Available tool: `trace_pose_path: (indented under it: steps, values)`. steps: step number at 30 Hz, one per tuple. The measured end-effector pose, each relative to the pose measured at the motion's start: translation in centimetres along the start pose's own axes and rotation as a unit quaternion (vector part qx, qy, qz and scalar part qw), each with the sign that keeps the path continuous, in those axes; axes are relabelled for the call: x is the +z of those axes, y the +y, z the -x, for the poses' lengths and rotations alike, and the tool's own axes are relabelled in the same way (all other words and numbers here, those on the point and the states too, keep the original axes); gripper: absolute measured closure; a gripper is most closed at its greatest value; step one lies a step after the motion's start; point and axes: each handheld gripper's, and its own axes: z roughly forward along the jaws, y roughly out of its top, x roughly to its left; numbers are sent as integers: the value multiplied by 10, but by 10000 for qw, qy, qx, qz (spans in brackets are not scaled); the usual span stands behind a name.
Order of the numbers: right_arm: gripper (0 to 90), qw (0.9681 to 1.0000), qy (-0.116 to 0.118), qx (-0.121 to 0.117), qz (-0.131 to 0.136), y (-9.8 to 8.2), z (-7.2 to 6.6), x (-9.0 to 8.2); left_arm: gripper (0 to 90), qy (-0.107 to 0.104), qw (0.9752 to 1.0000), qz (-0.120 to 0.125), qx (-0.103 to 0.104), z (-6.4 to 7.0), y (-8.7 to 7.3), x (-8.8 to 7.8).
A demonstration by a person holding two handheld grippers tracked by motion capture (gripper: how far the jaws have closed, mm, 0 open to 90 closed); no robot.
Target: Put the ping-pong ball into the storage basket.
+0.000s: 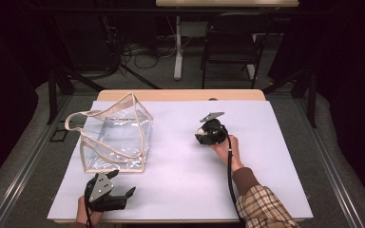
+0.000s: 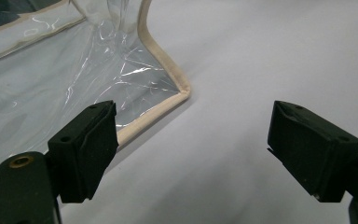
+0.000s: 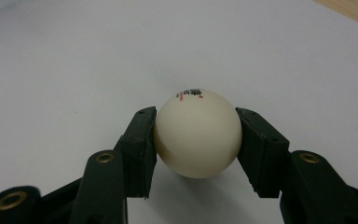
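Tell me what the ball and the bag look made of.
Ball: probably smooth matte plastic, cream, with small printed marks, like a table tennis ball. Bag: clear glossy plastic film, judging by creases and glints, edged in beige trim that may be fabric.

Matt ball [image 3: 197,139], glossy clear-plastic bag [image 1: 116,137]

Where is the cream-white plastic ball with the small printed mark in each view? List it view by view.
High view: the ball peeks out right of centre, at the tip of the right gripper.
Right gripper view: dead centre, clamped between the two black jaws.
Left gripper view: faces the clear bag and its beige-trimmed corner instead.
Shared landmark: the white table sheet.
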Motion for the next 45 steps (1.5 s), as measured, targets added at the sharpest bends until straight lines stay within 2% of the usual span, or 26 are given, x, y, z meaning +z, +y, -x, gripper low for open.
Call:
trace_pose_path:
  steps: [28,45]
  values:
    - [503,9997,-10,-237,3,8,-2,-27,163,-2,10000,1,24,0,0,0]
    - [503,9992,8,-385,60,20,-7,-46,163,8,10000,10,9,0,0,0]
